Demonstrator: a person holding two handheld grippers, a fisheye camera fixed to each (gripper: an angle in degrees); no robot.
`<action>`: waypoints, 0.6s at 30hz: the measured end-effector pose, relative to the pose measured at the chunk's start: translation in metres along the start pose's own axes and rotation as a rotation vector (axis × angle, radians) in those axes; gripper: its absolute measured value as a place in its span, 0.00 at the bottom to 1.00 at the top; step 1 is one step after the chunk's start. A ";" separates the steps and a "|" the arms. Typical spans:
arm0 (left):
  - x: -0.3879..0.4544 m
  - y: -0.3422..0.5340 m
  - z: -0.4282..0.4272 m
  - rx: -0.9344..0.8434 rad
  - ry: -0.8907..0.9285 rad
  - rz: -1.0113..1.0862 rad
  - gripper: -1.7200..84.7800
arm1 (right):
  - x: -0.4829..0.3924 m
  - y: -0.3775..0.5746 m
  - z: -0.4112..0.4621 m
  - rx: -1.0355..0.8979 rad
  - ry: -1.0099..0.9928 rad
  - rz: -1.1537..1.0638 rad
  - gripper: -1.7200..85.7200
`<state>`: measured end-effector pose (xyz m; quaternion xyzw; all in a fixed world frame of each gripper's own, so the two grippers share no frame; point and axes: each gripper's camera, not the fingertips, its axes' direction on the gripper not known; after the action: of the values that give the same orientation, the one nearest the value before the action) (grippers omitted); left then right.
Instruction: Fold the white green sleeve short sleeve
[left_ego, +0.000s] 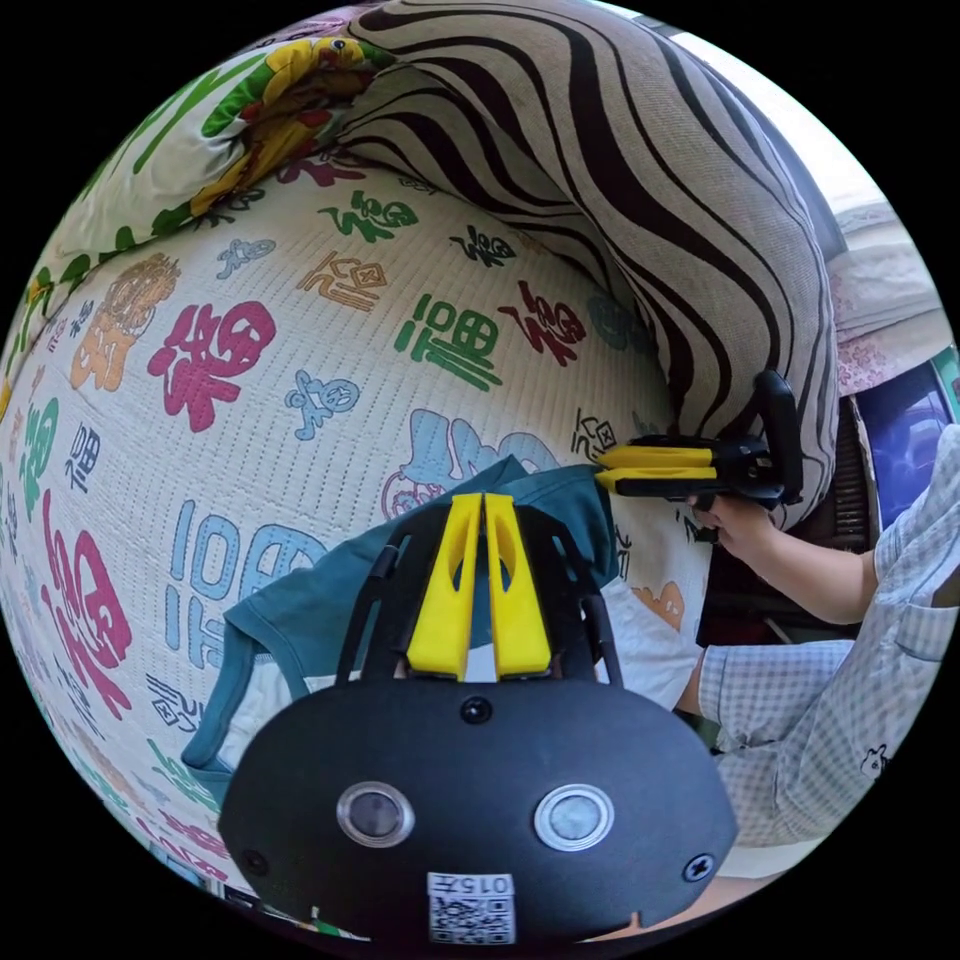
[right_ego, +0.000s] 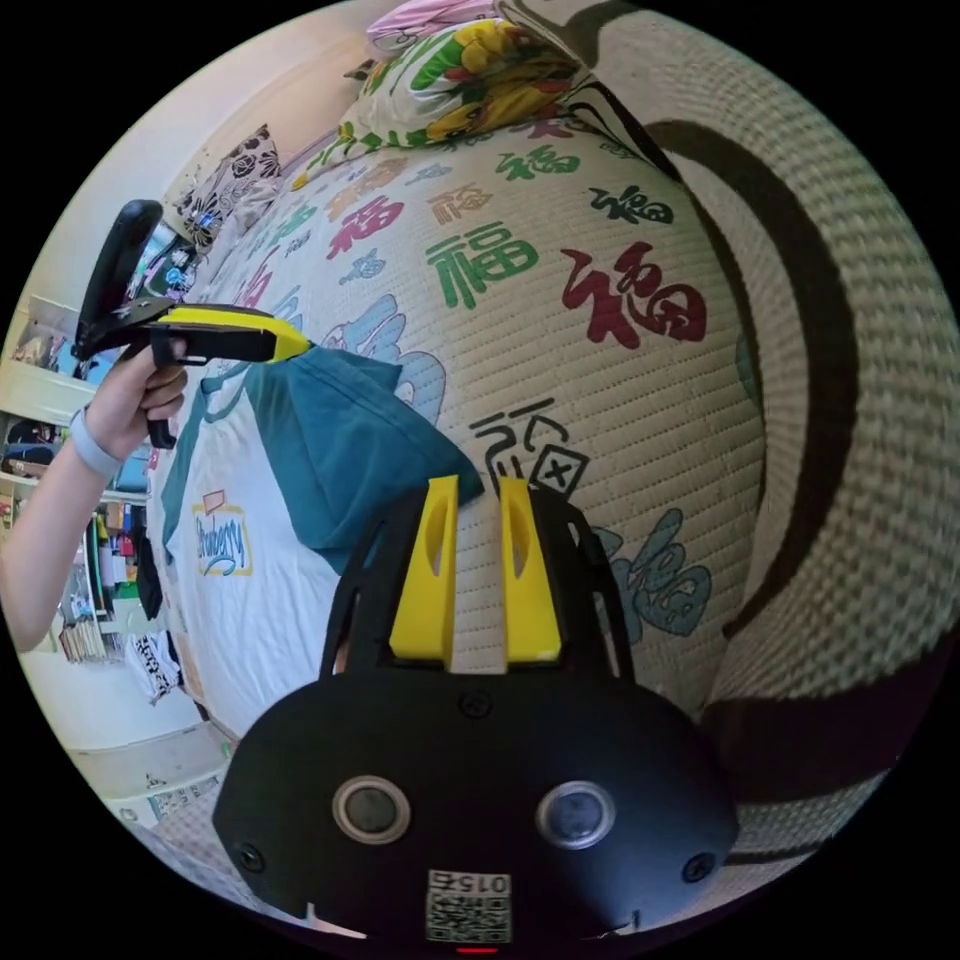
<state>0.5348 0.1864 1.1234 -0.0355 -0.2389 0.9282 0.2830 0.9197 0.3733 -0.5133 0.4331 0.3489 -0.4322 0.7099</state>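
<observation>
1. Left gripper view looks down on a bed (left_ego: 300, 330) covered by a quilted mat printed with coloured characters; the white shirt with teal-green sleeves (left_ego: 300, 610) lies on it near the bed's edge.
2. The left hand-held gripper (left_ego: 484, 505) has its yellow jaws drawn nearly together over the teal sleeve fabric; whether cloth is pinched between them cannot be told.
3. In the same view the right hand-held gripper (left_ego: 605, 470) comes in from the side, held in a hand (left_ego: 735, 520), its tips at the edge of the teal sleeve with the jaws almost together.
4. Right gripper view shows the right hand-held gripper (right_ego: 478, 490) with a narrow gap between its jaws, one tip touching the corner of the teal sleeve, the other over the mat.
5. There the shirt (right_ego: 270, 560) lies flat, chest print up, one teal sleeve spread toward this gripper.
6. The left hand-held gripper (right_ego: 300, 345) meets the shirt at the shoulder.
7. A zebra-striped cushion (left_ego: 640, 180) and a floral pillow (right_ego: 470, 70) rest beyond the shirt.
</observation>
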 end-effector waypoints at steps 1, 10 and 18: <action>-0.001 0.000 0.000 0.001 0.000 0.001 0.01 | -0.001 -0.001 0.001 0.004 -0.003 0.009 0.10; -0.023 0.012 -0.013 0.055 0.024 0.002 0.01 | -0.023 -0.007 0.003 0.020 -0.033 -0.040 0.02; -0.039 0.063 -0.082 0.211 0.067 0.010 0.01 | -0.081 0.006 -0.059 0.142 -0.093 -0.194 0.02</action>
<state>0.5517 0.1541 1.0190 -0.0377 -0.1301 0.9479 0.2884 0.8867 0.4539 -0.4639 0.4258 0.3244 -0.5422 0.6477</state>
